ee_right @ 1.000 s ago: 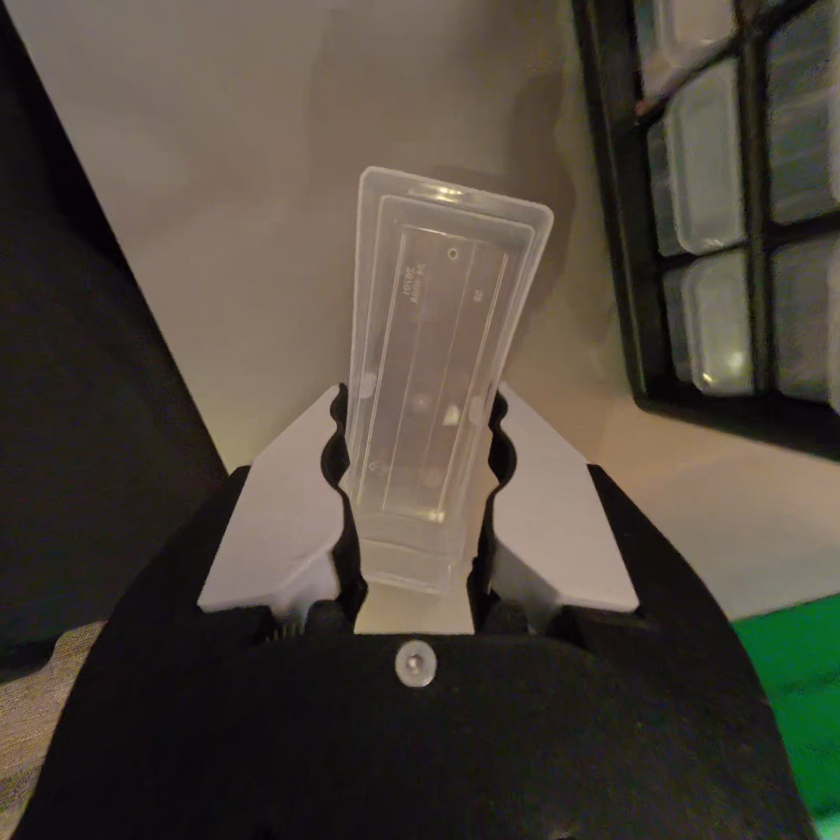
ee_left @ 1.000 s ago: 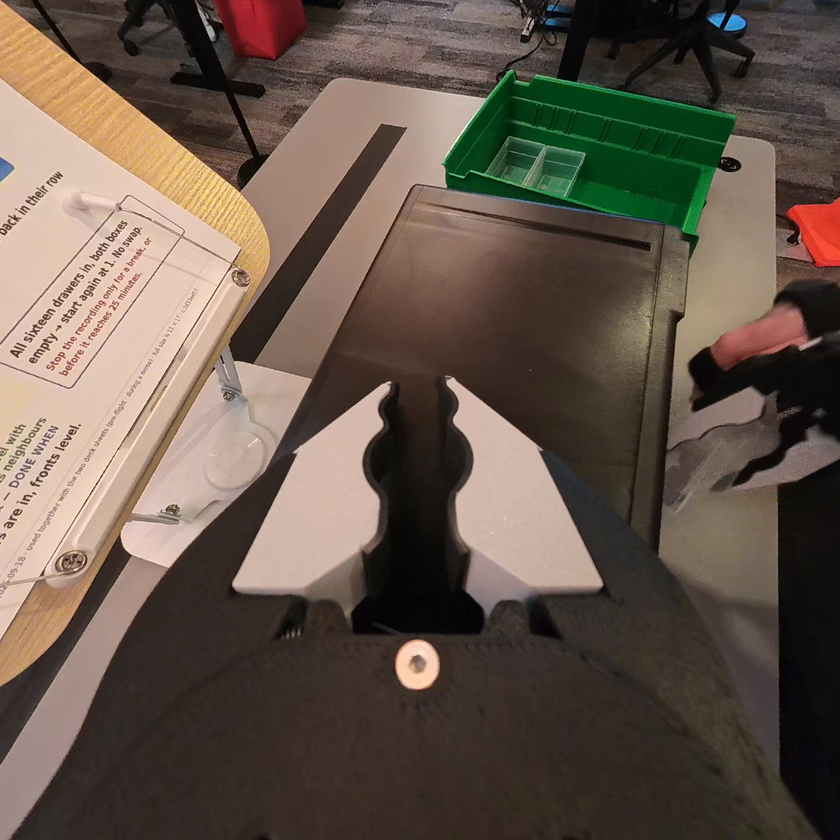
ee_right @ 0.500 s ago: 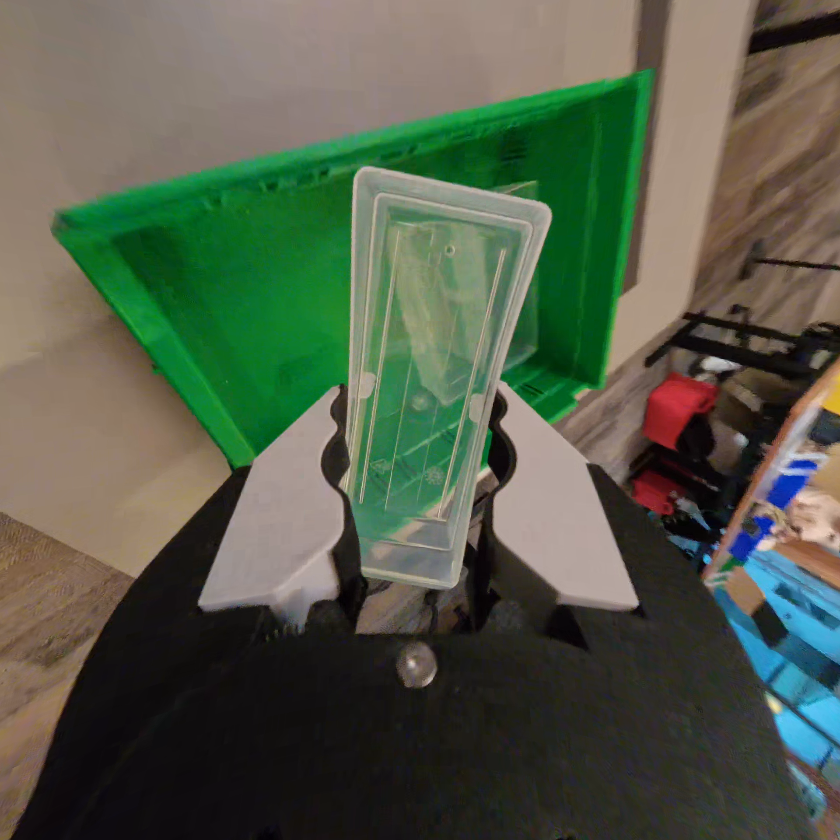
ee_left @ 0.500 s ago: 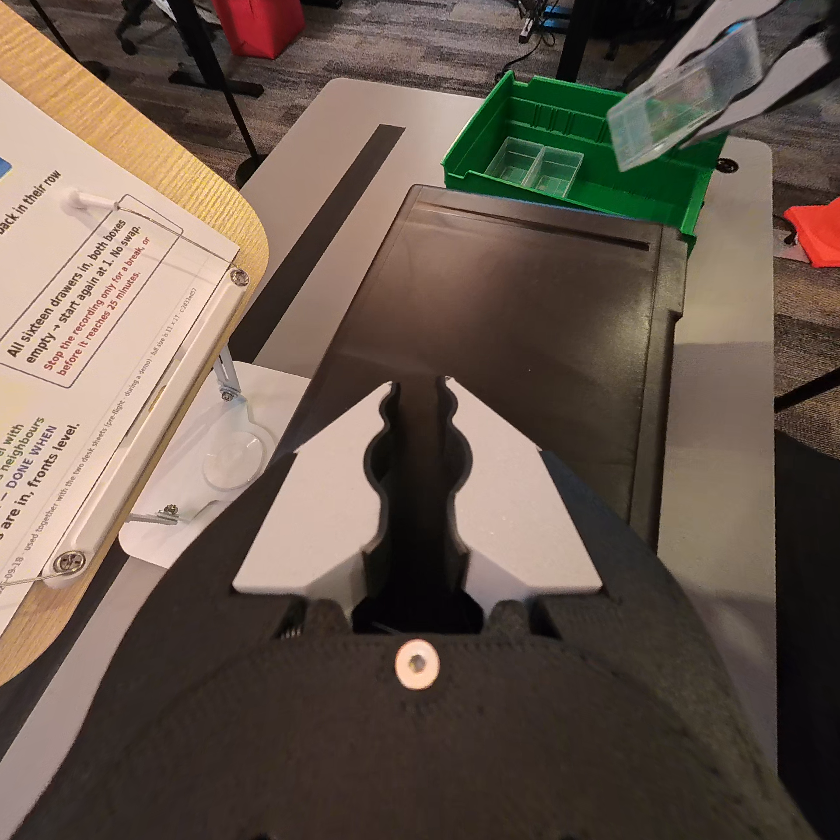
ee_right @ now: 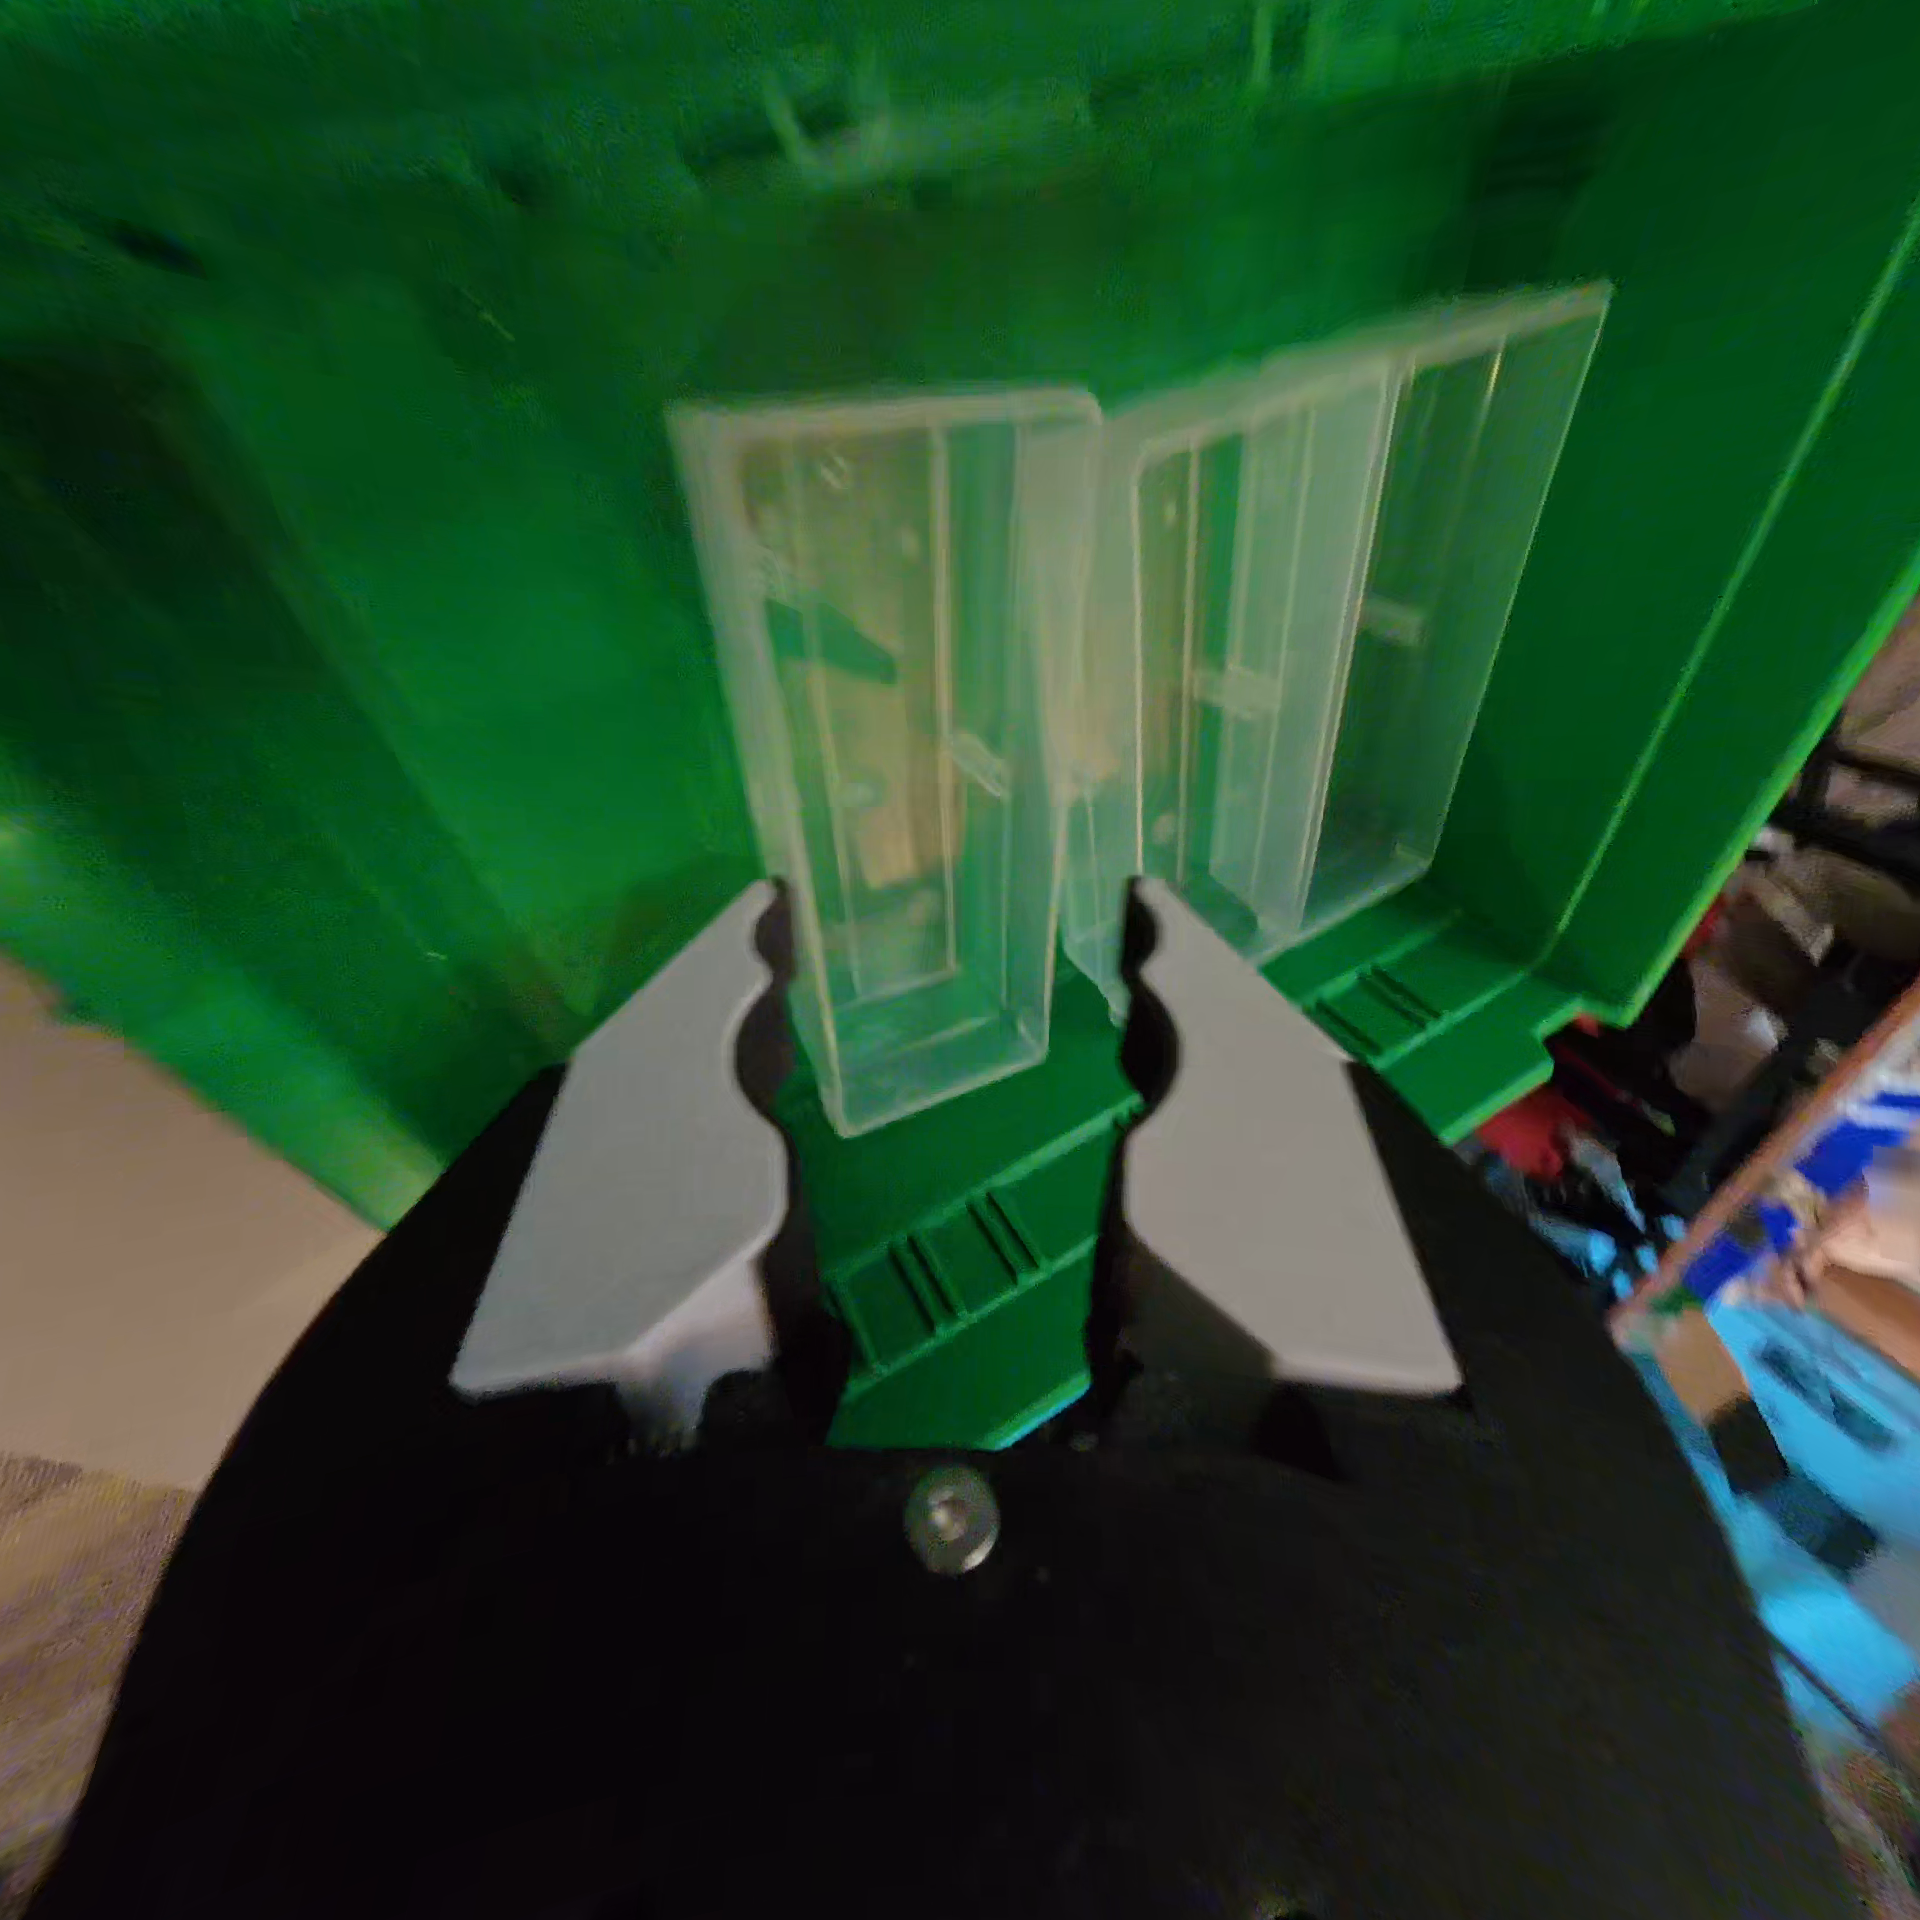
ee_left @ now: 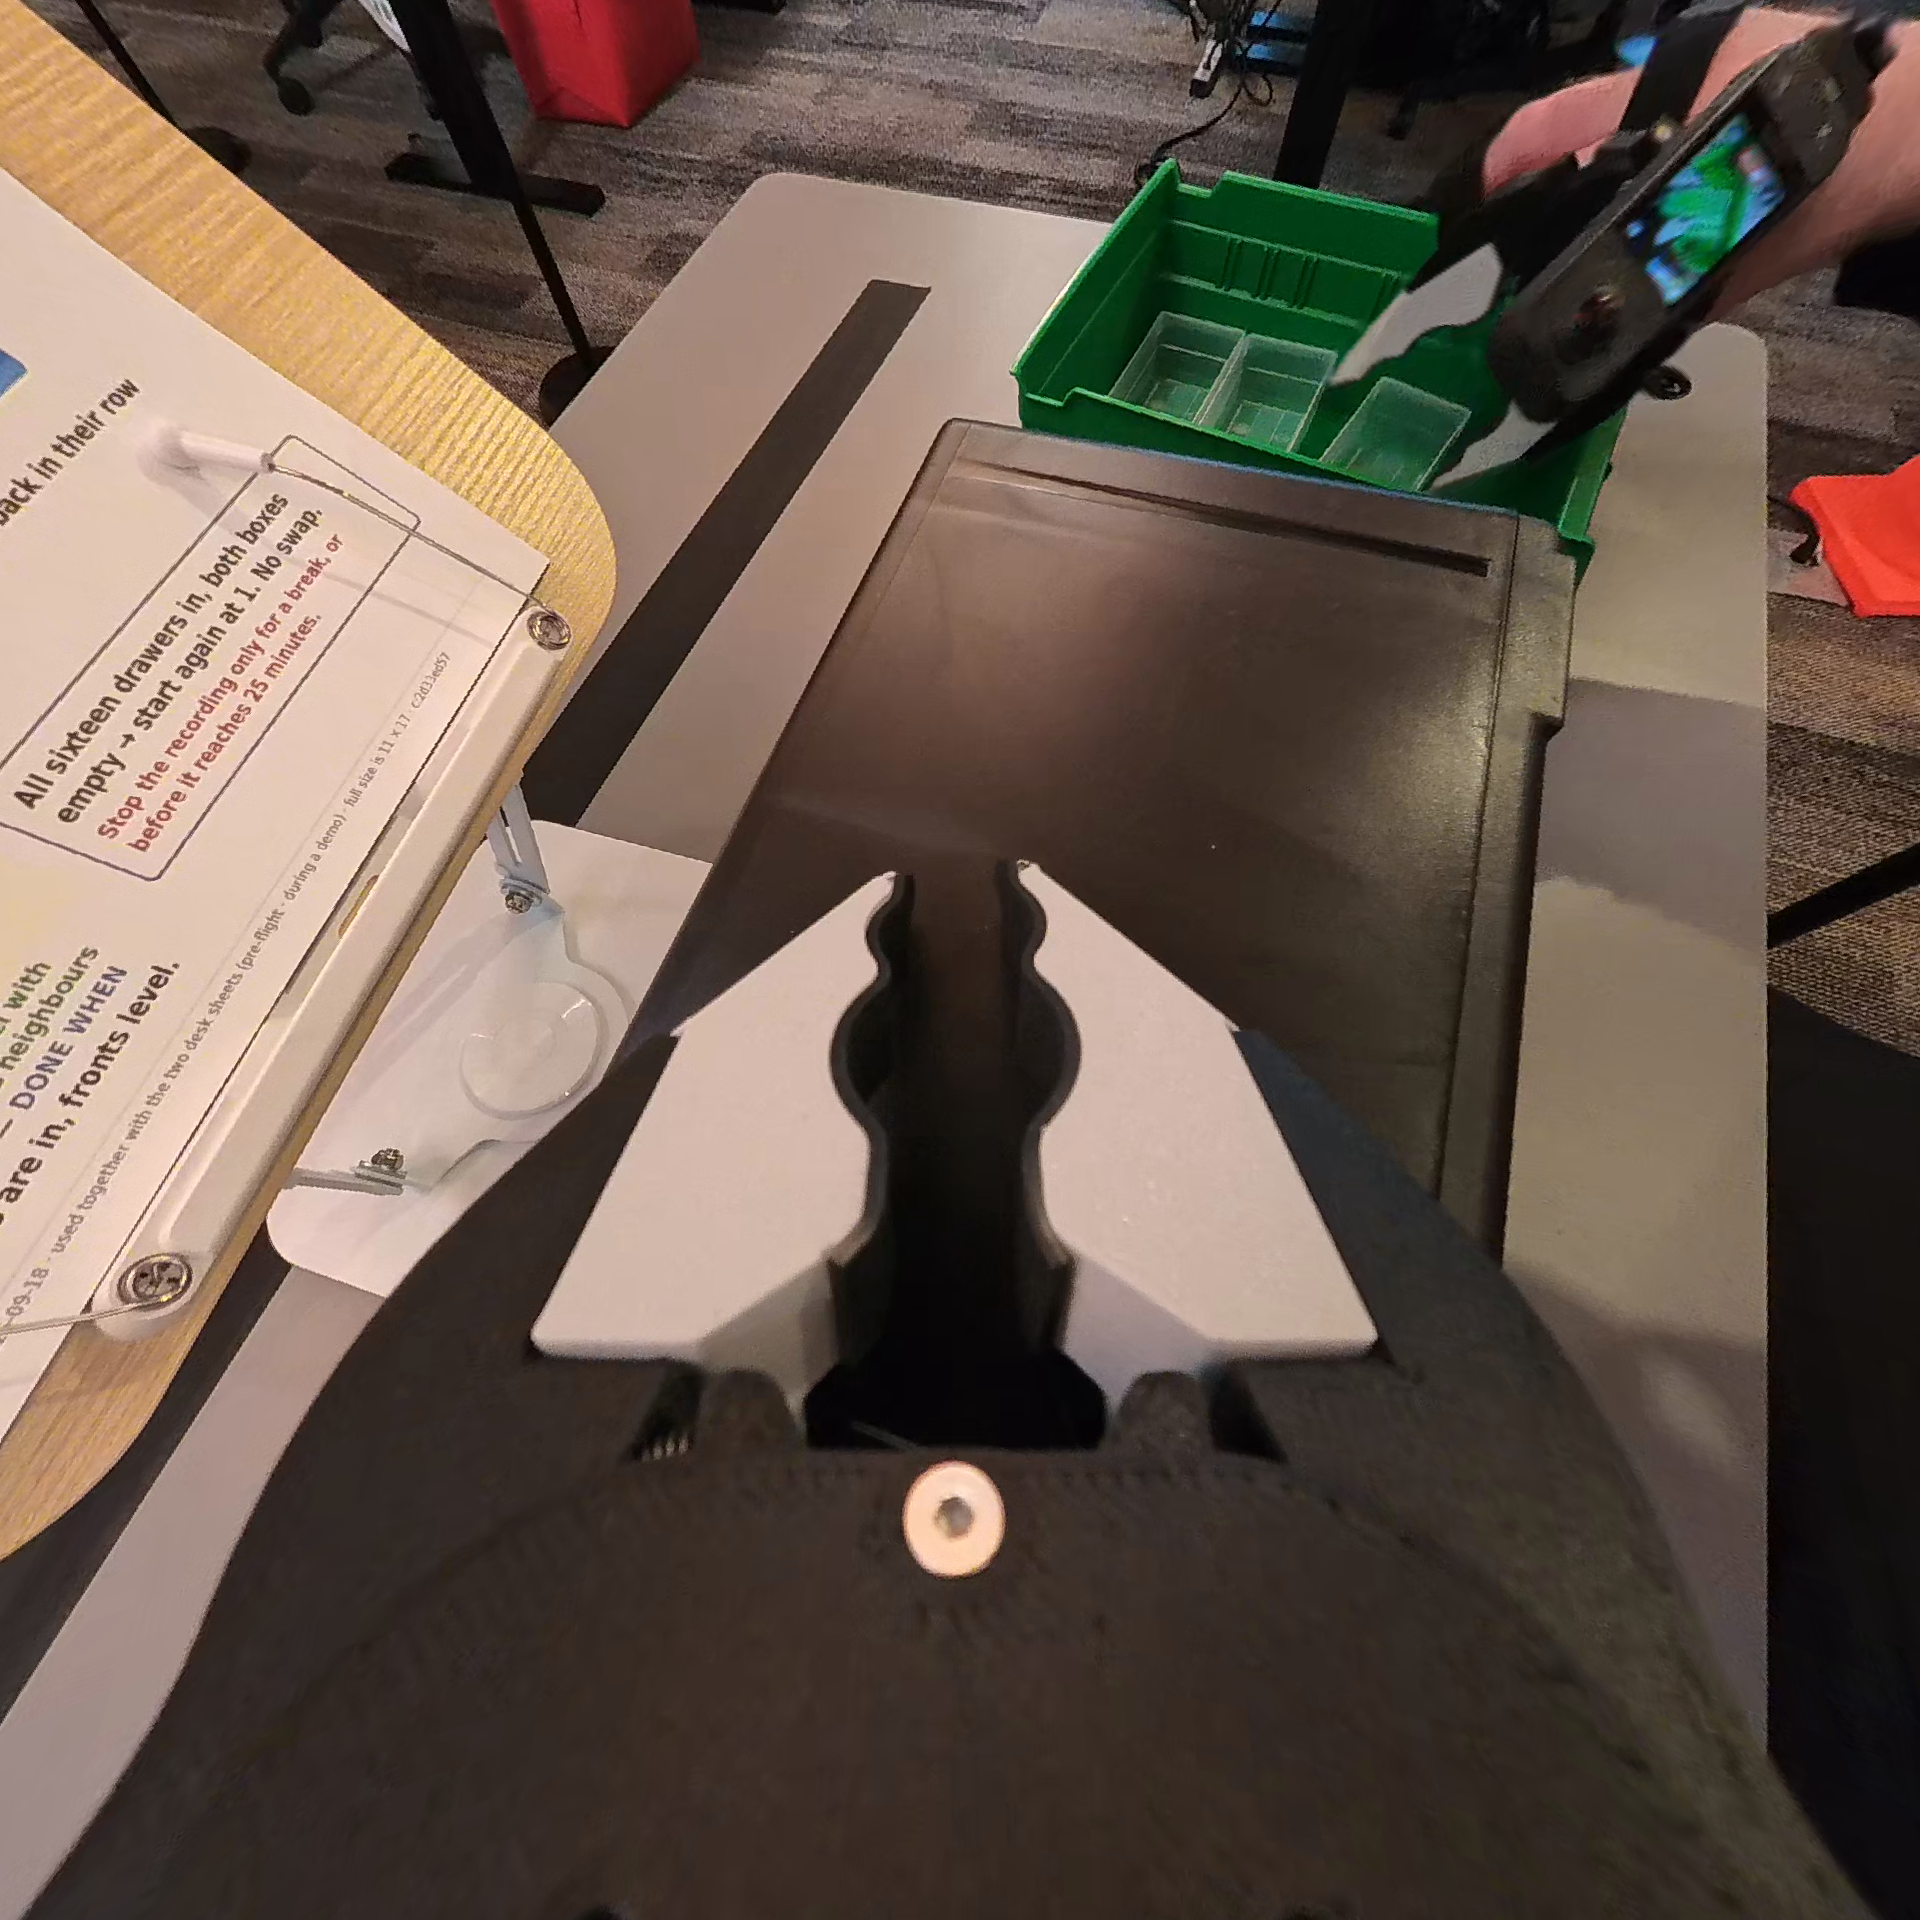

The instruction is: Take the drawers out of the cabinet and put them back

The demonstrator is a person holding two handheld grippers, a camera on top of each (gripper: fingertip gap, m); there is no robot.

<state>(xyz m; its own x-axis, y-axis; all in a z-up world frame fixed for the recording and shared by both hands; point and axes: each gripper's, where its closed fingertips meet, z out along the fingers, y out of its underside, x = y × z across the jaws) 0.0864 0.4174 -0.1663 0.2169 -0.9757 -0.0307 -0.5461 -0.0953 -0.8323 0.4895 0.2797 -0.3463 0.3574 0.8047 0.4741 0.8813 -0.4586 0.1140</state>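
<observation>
Already removed: three clear drawers (ee_left: pixel 1278 390) lay side by side inside the green bin (ee_left: pixel 1101 343).
Right gripper (ee_right: pixel 951 971): over that bin, jaws wide, empty.
Left gripper (ee_left: pixel 956 883): over the black cabinet (ee_left: pixel 1195 727) before the bin, jaws narrow, empty.
Left: judging by the task, further removals, then every return.

Three clear drawers (ee_left: pixel 1179 358) (ee_left: pixel 1278 390) (ee_left: pixel 1392 442) are counted in one green bin (ee_left: pixel 1101 301) at 1 o'clock. One black cabinet (ee_left: pixel 1195 727), one instruction sheet (ee_left: pixel 208 644) and two tools (ee_left: pixel 956 883) (ee_left: pixel 1392 416) are seen.

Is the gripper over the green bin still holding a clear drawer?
No. The right gripper is open, and the clear drawer lies free in the green bin.
</observation>
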